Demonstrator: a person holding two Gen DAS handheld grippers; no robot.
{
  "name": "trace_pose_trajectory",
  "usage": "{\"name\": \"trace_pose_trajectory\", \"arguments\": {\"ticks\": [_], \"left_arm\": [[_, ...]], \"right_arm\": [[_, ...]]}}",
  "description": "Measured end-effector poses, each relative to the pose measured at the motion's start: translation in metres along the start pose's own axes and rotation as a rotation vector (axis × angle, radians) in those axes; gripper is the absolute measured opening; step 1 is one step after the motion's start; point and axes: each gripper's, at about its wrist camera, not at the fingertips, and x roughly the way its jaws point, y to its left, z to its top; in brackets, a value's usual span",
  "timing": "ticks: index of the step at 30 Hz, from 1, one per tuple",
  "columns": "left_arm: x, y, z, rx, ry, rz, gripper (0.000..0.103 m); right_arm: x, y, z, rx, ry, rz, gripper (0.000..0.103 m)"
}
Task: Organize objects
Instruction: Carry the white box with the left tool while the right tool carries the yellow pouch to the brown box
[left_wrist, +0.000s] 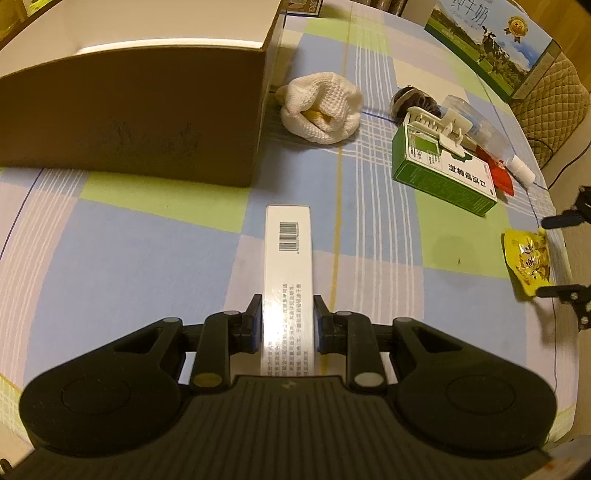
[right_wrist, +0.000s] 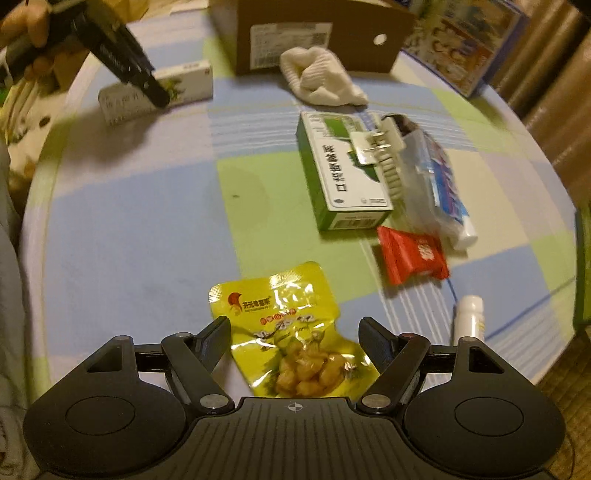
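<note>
On the checked cloth (left_wrist: 140, 236), far left in the left wrist view, stands an open cardboard box (left_wrist: 147, 122) with a pale inside. Just right of its near corner, the left gripper (left_wrist: 287, 314) has its 2 fingers closed narrow on a long white carton (left_wrist: 288, 251), barcode face up, which points away toward the box. In the right wrist view the same carton (right_wrist: 122, 99) sits at far left, with a hand (right_wrist: 31, 26) on the gripper's handle above it.

Right of the box, touching or just beside its side, lies a bunched white towel (left_wrist: 321, 107). Farther right is a cluster: a green box (left_wrist: 443, 173) with a white hair clip (left_wrist: 439, 129) resting on its top, a dark round thing (left_wrist: 413, 101) behind it that is too dim to name, a toothpaste tube in clear wrap (right_wrist: 443, 184) along its right side, a red packet (right_wrist: 410, 254) at its near corner, and a small white bottle (right_wrist: 467, 317) lying nearest the table edge. A milk carton (left_wrist: 491, 44) stands at the far right edge.

Near right, a yellow snack pouch (right_wrist: 291, 332) lies flat between the wide-spread fingers of the right gripper (right_wrist: 295, 339), neither finger touching it that I can tell.
</note>
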Motion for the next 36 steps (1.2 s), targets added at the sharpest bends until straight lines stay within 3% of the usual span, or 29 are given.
{"name": "trace_pose_trajectory", "arguments": {"ticks": [3,9,22,29,33,36], "left_arm": [[-0.001,0.0,-0.002,-0.006,0.0,0.002,0.022],[-0.002,0.003,-0.005,-0.026,-0.003,0.004,0.022],[0.003,-0.002,0.0,-0.016,-0.005,0.016,0.022],[0.006,-0.01,0.003,0.011,-0.005,0.031,0.023],[0.007,-0.012,0.003,0.023,-0.017,0.033,0.023],[0.008,-0.015,0.004,0.04,-0.028,0.038,0.022]], "right_arm": [[0.014,-0.007,0.0,-0.004,0.038,0.044,0.074],[0.017,-0.03,-0.008,0.151,0.039,0.13,0.071],[0.002,-0.009,-0.017,0.464,-0.067,-0.019,0.06],[-0.003,-0.008,-0.026,0.675,-0.073,-0.069,0.065],[-0.003,0.004,-0.023,0.709,-0.075,-0.15,0.066],[-0.005,0.011,-0.018,0.728,-0.097,-0.189,0.06]]}}
